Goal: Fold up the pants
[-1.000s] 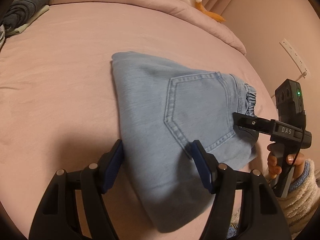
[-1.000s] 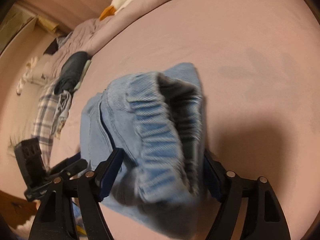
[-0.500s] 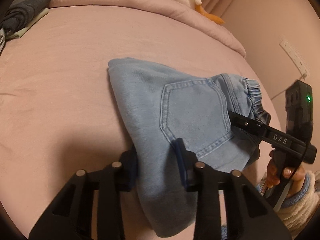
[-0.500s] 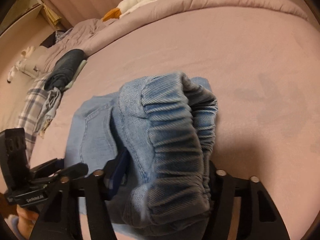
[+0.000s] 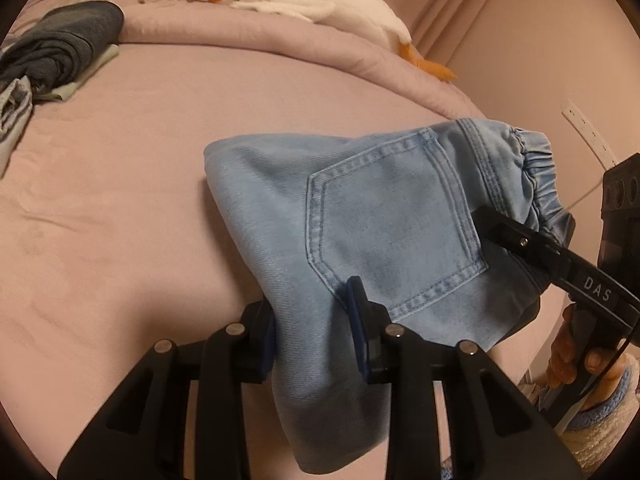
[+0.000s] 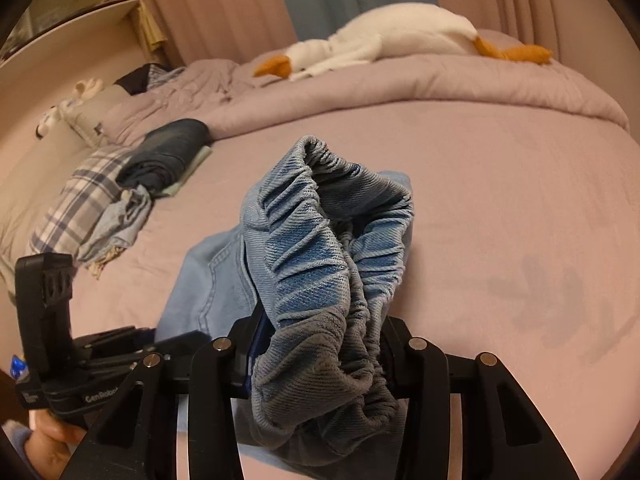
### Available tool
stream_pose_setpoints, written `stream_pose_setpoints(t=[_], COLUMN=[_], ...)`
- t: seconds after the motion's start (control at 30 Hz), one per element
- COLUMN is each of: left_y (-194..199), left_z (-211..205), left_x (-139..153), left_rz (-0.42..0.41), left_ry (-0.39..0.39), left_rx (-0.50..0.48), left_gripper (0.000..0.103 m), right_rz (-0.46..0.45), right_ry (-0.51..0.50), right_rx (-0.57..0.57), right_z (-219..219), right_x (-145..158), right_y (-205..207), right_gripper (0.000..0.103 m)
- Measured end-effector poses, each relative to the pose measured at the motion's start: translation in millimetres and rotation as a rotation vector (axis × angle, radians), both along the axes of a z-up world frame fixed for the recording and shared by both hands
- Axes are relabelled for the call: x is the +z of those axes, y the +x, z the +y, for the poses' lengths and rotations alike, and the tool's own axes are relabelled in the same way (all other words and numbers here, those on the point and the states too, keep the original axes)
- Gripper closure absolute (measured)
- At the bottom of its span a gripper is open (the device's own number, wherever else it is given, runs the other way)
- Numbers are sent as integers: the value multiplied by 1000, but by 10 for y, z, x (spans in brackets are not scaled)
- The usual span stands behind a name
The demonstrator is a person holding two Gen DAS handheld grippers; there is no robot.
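Over the pink bed (image 5: 120, 208), one pair of folded light-blue pants (image 5: 380, 216) hangs lifted, its lower fold cut off behind the claw frame and its underside hidden. Two claws: left claw (image 5: 314, 328) clamped on the fold edge below the back pocket, right claw (image 6: 320, 344) clamped on the bunched elastic waistband, which hides its pads. Behind: one goose plush (image 5: 312, 4) on the duvet, one dark folded garment (image 5: 60, 44) at the far left; the plaid pile beside it is hard to make out.
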State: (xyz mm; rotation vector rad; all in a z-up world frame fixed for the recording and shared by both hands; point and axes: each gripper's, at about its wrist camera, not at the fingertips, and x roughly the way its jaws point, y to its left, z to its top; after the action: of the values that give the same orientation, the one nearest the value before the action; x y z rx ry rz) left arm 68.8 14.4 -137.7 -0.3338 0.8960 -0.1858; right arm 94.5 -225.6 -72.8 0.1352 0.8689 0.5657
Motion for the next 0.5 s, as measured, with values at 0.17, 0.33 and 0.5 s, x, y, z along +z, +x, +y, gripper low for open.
stream_pose_setpoints(t=[0.17, 0.33, 0.5], left_y=[160, 303, 389], left_z=[136, 281, 397], left_x=[91, 157, 178], left_rz=[-21, -32, -33], left_ry=[17, 30, 50], left_rx=[32, 60, 78], left_gripper=[74, 74, 74], right_rz=[-36, -55, -61], right_ry=[7, 20, 32], right_rx=[20, 30, 43], right_z=[188, 393, 539], right_x=[72, 107, 102], right_y=[105, 230, 347], right_gripper=[57, 57, 57])
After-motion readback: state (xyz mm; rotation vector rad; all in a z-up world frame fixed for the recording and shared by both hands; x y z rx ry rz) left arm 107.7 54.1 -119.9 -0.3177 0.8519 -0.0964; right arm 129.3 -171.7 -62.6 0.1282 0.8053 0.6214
